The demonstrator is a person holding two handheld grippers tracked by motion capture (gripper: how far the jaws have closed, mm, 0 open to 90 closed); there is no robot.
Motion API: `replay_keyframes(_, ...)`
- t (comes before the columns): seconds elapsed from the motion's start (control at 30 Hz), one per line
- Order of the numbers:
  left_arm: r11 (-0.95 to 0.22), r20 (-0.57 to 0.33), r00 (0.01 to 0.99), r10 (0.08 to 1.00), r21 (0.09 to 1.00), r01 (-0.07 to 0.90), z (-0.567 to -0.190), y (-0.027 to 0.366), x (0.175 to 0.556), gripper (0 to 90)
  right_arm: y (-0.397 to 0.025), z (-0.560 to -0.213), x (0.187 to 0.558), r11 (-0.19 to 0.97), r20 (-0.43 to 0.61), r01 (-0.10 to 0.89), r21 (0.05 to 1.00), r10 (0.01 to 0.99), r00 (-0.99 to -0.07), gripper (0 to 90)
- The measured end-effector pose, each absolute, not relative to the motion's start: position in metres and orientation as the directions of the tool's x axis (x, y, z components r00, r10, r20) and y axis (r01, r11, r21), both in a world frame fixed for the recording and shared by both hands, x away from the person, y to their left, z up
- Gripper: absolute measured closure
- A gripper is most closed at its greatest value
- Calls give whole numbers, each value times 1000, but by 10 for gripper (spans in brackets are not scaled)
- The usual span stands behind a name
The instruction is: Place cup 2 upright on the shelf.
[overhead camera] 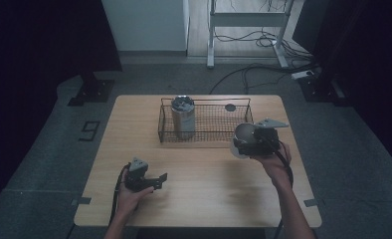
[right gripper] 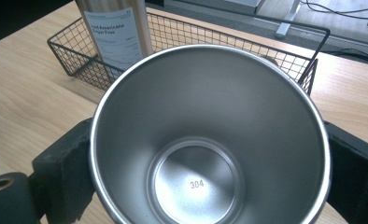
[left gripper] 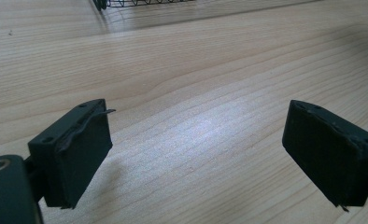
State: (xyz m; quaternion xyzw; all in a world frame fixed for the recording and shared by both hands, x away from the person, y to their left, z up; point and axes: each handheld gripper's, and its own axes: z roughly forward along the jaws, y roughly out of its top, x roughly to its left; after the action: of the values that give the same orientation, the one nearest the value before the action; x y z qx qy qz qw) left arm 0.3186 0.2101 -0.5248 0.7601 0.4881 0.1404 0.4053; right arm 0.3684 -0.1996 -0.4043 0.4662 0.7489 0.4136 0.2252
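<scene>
A stainless steel cup [overhead camera: 245,132] hangs above the table's right side, just in front of the wire basket [overhead camera: 204,100], with my right gripper [overhead camera: 241,144] shut on it. In the right gripper view the cup [right gripper: 210,107] has its open mouth turned toward the camera and "304" stamped on its bottom; my right gripper [right gripper: 210,158] clamps its sides. My left gripper [overhead camera: 158,181] rests low at the front left, held by a hand, open and holding nothing. In the left gripper view my left gripper [left gripper: 198,114] shows bare wood between its jaws.
The black wire basket [right gripper: 285,58] stands at the back centre of the wooden table [overhead camera: 199,199]. A tall labelled can [overhead camera: 183,119] stands upright in its left end, and a small dark round thing [overhead camera: 230,107] lies at its right end. Cables lie on the floor beyond.
</scene>
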Motion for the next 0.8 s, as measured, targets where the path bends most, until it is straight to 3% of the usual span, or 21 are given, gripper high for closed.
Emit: replay_keyframes(0.8,-179,-190,469,863,752,634,-523,215,319,82,-198,-385,381,204,56,501,841,888,-456,62)
